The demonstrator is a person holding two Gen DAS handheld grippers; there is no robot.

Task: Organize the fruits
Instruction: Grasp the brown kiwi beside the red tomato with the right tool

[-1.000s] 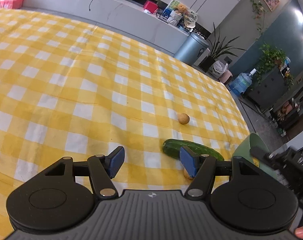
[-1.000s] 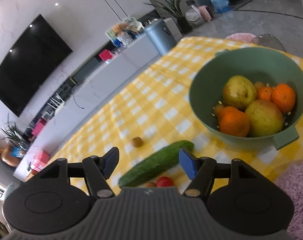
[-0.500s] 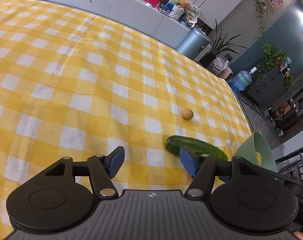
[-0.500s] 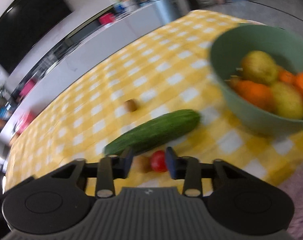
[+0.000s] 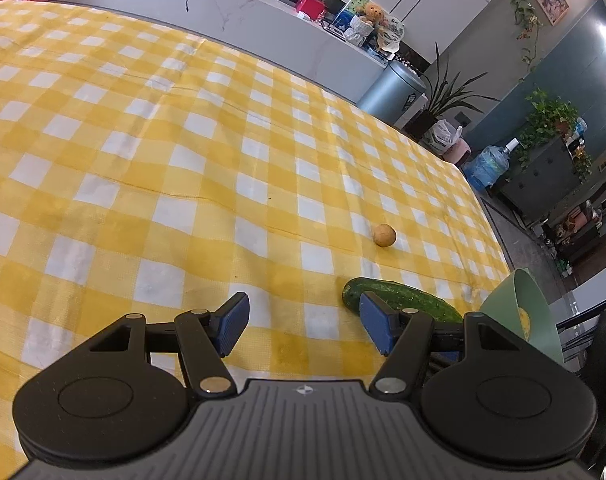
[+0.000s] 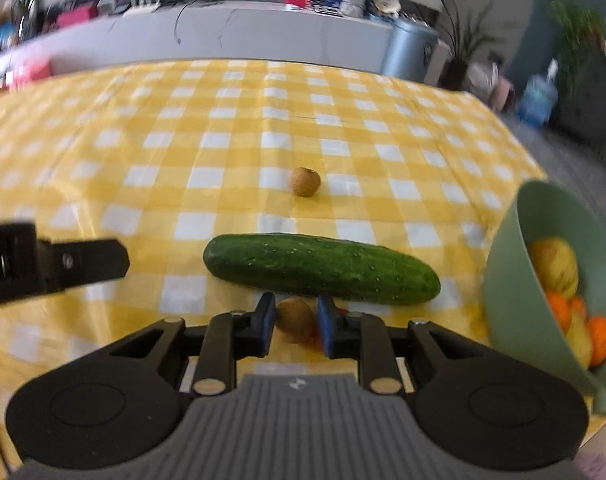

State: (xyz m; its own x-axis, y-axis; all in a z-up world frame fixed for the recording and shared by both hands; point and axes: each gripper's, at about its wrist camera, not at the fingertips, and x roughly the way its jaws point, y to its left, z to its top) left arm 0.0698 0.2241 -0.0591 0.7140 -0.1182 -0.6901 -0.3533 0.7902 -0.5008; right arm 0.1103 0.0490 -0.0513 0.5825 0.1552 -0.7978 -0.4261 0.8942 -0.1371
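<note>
Right gripper [image 6: 293, 326] jaws pinching small brown fruit [image 6: 295, 319] at counter's near edge, just before cucumber [image 6: 321, 268], whose long axis runs across jaws. Green bowl [image 6: 503, 280] at right edge, nearer right hand. Left gripper [image 5: 301, 326] jaws spread, empty.

on the tablecloth [image 6: 231, 136] the cucumber [image 6: 323, 268] lay across the middle. behind it, well apart, sat one small round fruit [image 6: 304, 181]. just before the cucumber a second small fruit [image 6: 295, 319] stood between the fingers of the right gripper [image 6: 293, 322]. the bowl [image 6: 503, 280] stood right of the cucumber, with fruits [image 6: 553, 266] in it. the left gripper [image 5: 301, 326] was to the left.
</note>
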